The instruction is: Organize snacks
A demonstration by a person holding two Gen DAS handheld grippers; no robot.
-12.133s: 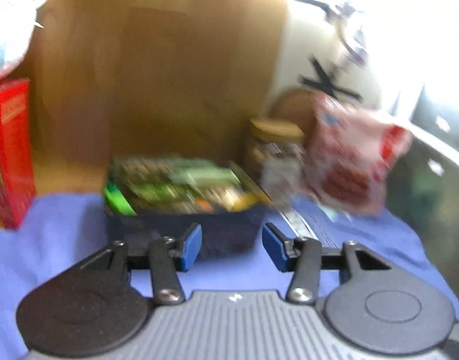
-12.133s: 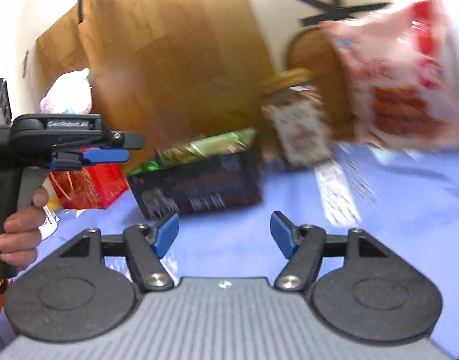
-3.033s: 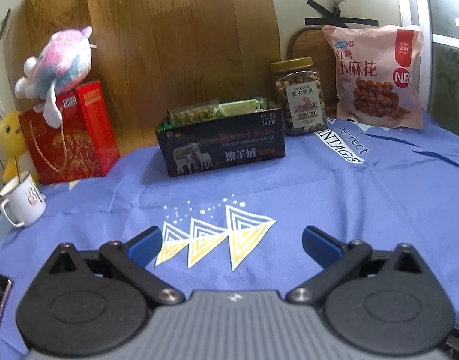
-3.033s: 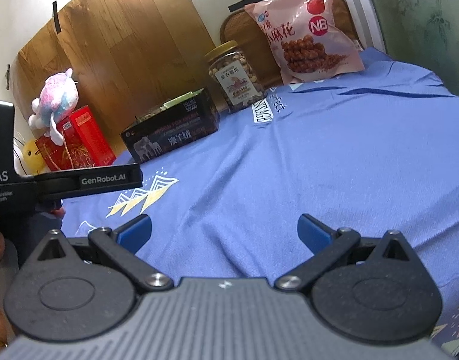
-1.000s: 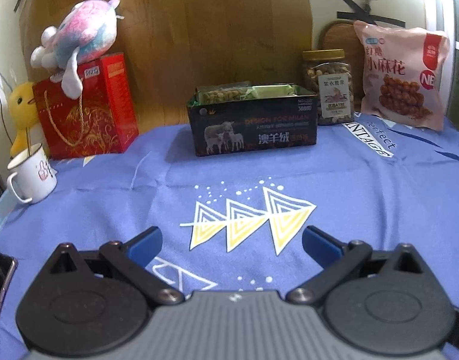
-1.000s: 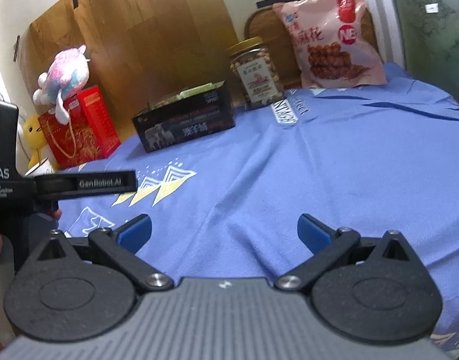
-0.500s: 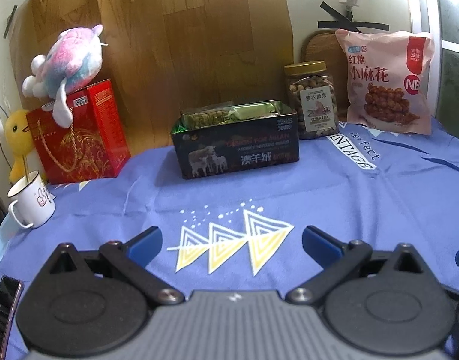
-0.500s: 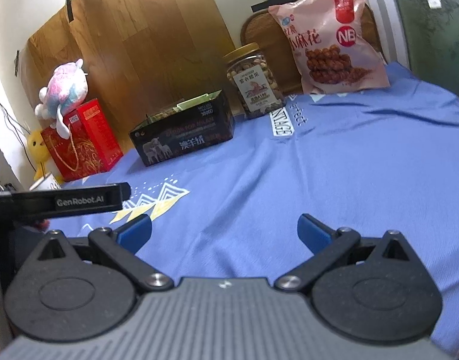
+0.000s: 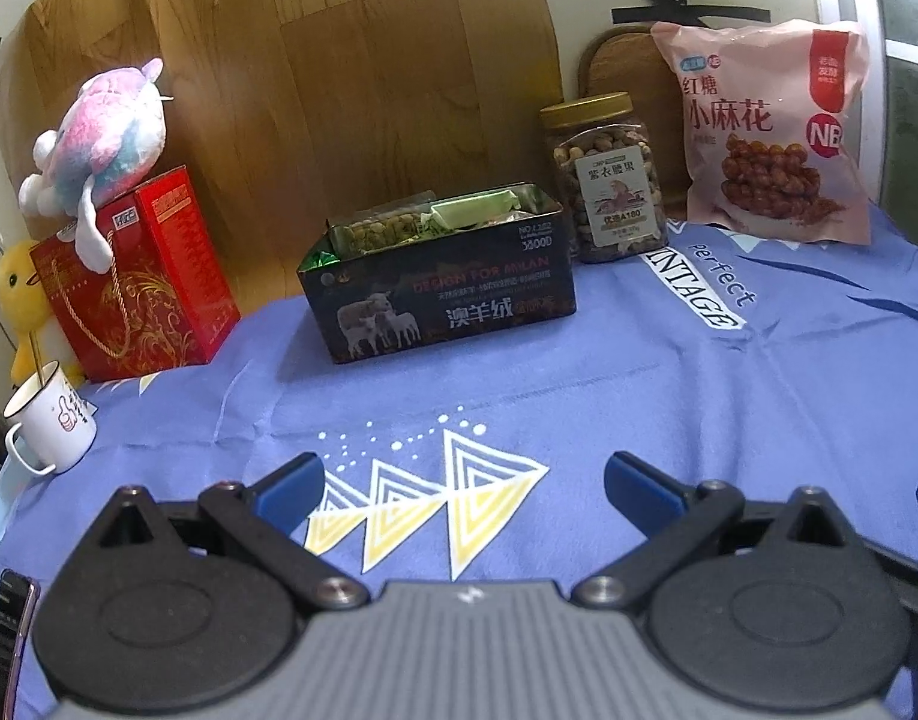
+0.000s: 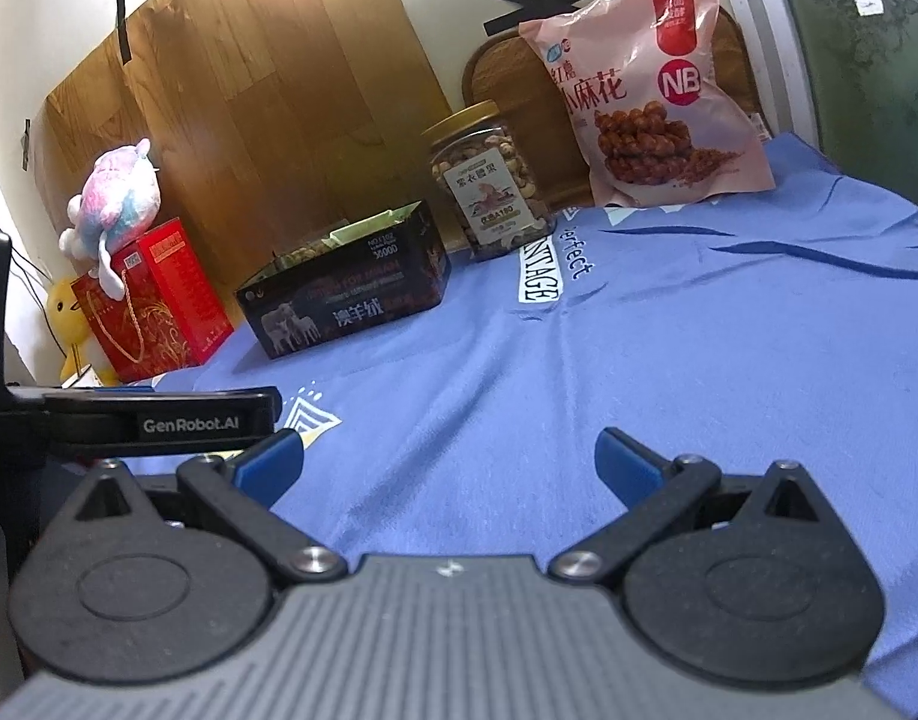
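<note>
Both hand-held grippers hang low over the tabletop (image 9: pixel 729 396), the left hand-held gripper (image 9: pixel 462 483) spread and empty, the right hand-held gripper (image 10: pixel 447 459) spread and empty too. The snacks look lined up along the back: box (image 9: pixel 441 294), then jar (image 9: pixel 606 180) just beside it, then bag (image 9: pixel 765 132), all well ahead of the fingers. Best judgement: leave the row alone and keep both tools clear of the upright jar, which could tip if nudged.

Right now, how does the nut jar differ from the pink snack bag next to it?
The nut jar is a rigid clear container with a gold lid, standing upright on its own; the pink snack bag is soft, opaque and leans back against the wooden board. The jar is shorter, the bag taller and wider. Both are sealed and stand at the back of the blue cloth.
</note>
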